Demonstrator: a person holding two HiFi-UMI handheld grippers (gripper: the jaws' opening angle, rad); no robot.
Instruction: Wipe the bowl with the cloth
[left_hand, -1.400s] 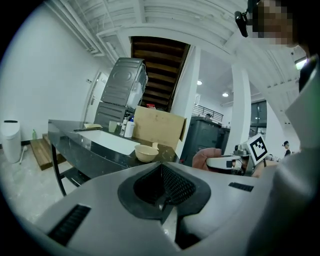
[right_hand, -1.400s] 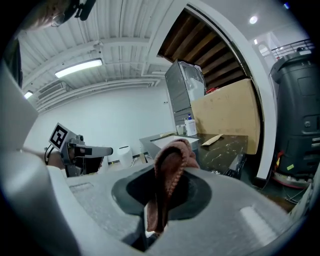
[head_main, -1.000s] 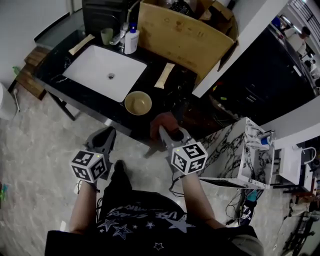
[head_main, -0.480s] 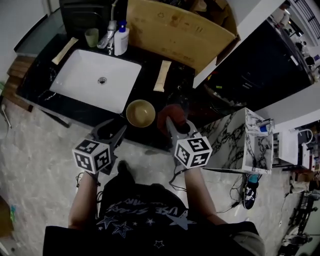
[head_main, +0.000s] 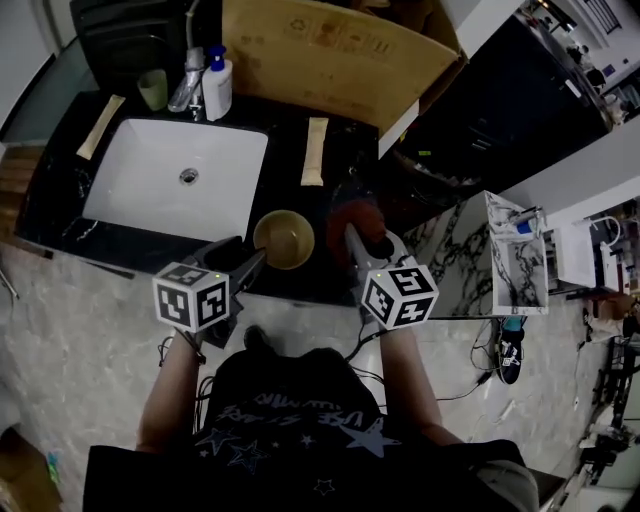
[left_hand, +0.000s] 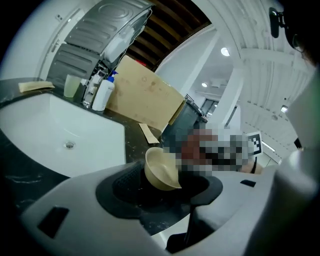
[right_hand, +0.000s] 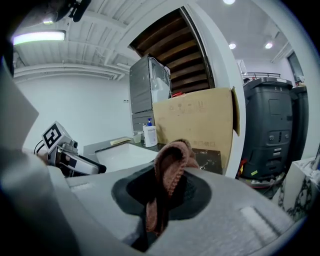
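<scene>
A tan bowl (head_main: 283, 238) stands upright on the black counter (head_main: 330, 180), just right of the sink. My left gripper (head_main: 242, 255) hovers at the bowl's near-left side, its jaws opening; they do not press on anything. In the left gripper view the bowl (left_hand: 157, 170) shows just ahead in the gap of the left gripper (left_hand: 162, 192). My right gripper (head_main: 365, 240) is to the bowl's right, shut on a reddish-brown cloth (head_main: 355, 215). In the right gripper view the cloth (right_hand: 170, 162) stands folded out of the right gripper (right_hand: 162, 200).
A white sink (head_main: 175, 185) fills the counter's left part, with a soap bottle (head_main: 217, 85) and a green cup (head_main: 153, 90) behind it. A wooden strip (head_main: 314, 150) lies behind the bowl. A cardboard box (head_main: 330, 55) leans at the back. A marble-patterned shelf (head_main: 515, 260) stands at the right.
Both grippers have come forward to the counter's front edge, either side of the bowl. The left gripper's jaws have spread apart. The cloth stays held in the right gripper.
</scene>
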